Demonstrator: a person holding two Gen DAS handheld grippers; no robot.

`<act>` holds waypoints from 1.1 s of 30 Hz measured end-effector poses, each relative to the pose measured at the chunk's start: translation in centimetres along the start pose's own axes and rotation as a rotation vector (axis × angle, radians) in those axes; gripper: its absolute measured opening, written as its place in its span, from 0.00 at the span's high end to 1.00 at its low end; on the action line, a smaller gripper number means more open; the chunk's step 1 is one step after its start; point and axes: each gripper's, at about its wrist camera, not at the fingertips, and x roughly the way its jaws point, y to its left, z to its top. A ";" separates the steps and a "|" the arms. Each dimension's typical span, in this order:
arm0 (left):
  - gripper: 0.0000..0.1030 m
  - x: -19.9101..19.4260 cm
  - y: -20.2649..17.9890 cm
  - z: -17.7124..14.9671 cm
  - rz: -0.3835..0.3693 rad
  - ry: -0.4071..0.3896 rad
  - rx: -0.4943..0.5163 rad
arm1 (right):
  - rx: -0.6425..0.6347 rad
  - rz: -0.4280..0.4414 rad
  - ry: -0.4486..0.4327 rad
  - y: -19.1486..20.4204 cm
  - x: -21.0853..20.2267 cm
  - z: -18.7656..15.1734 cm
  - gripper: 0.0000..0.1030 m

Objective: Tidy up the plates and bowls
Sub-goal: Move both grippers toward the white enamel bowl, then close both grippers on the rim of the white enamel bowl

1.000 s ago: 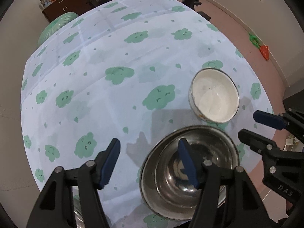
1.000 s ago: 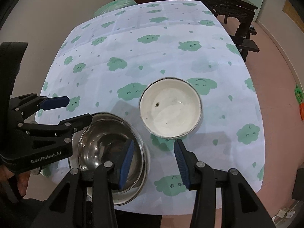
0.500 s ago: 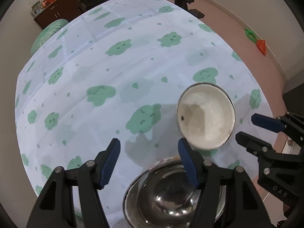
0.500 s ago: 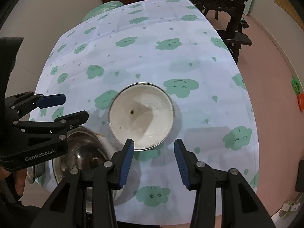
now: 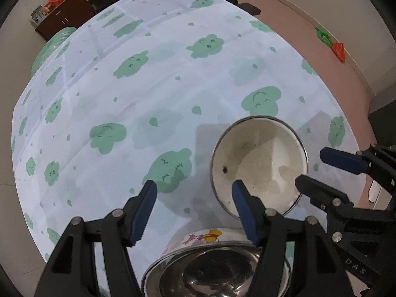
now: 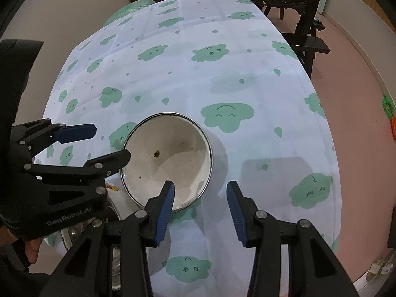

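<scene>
Probably a home dining room: cloud-print tablecloth (image 6: 222, 79), dark carved wooden chairs (image 6: 304, 42), a sideboard (image 5: 64, 17).

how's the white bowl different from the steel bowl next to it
The white bowl is matte cream inside with a dark speck and smudges; the steel bowl is shiny and mirror-like. The white bowl stands alone on the tablecloth; the steel bowl appears nested in another dish with a cartoon print on its side. The white bowl is in full view; the steel bowl is cut off at the frame's bottom edge. Both are round, upright and hold no food.
</scene>
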 end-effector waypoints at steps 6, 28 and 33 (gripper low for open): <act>0.39 0.7 -0.1 0.3 0.002 0.013 0.000 | -0.004 -0.002 0.007 -0.2 0.6 0.4 0.55; 0.82 3.0 0.0 1.6 -0.044 0.047 0.015 | -0.006 -0.002 0.041 -0.7 2.8 1.1 0.74; 0.88 3.2 0.0 1.8 -0.057 0.046 0.025 | -0.012 0.005 0.047 -0.5 3.0 1.0 0.81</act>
